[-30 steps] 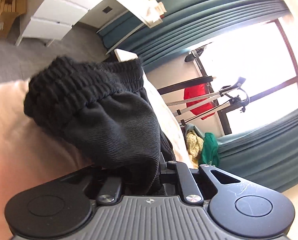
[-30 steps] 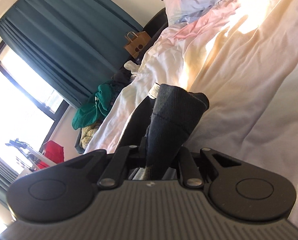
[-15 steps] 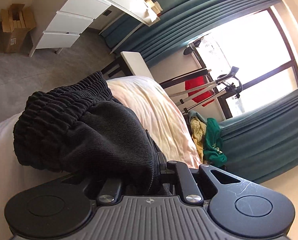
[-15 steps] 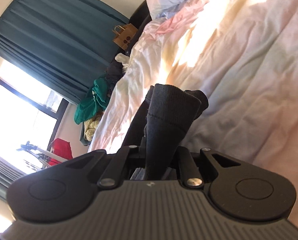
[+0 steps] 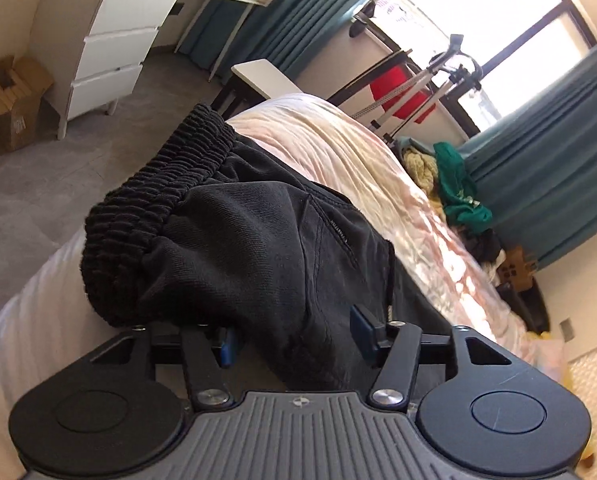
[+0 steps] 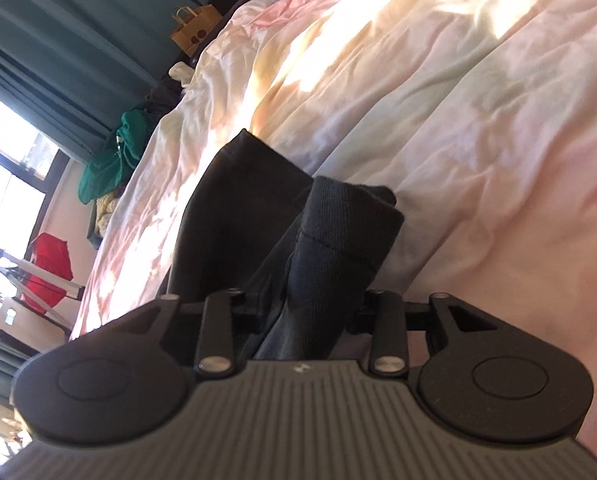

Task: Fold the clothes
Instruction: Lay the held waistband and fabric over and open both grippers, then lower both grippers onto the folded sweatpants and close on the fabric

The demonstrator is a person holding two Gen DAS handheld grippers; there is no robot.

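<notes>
Black trousers (image 5: 258, 248) with a ribbed elastic waistband (image 5: 158, 184) lie on the pale pink bedsheet (image 5: 338, 148). My left gripper (image 5: 294, 340) has its jaws spread wide, with the cloth lying loose between the blue pads. In the right wrist view the trouser leg ends (image 6: 338, 240) lie on the sheet (image 6: 478, 120). My right gripper (image 6: 310, 308) also has its jaws spread, and the folded cloth sits loose between them. The fingertips of both grippers are hidden by cloth.
A white drawer unit (image 5: 114, 40) and a cardboard box (image 5: 10, 100) stand on the grey floor. A clothes rack with a red garment (image 5: 402, 92), a green clothes pile (image 5: 458, 192), teal curtains (image 6: 58, 40) and a paper bag (image 6: 194, 28) stand beside the bed.
Both grippers have opened and let go of the trousers, which now lie lowered on the bed. Both cameras have dropped closer to the sheet.
</notes>
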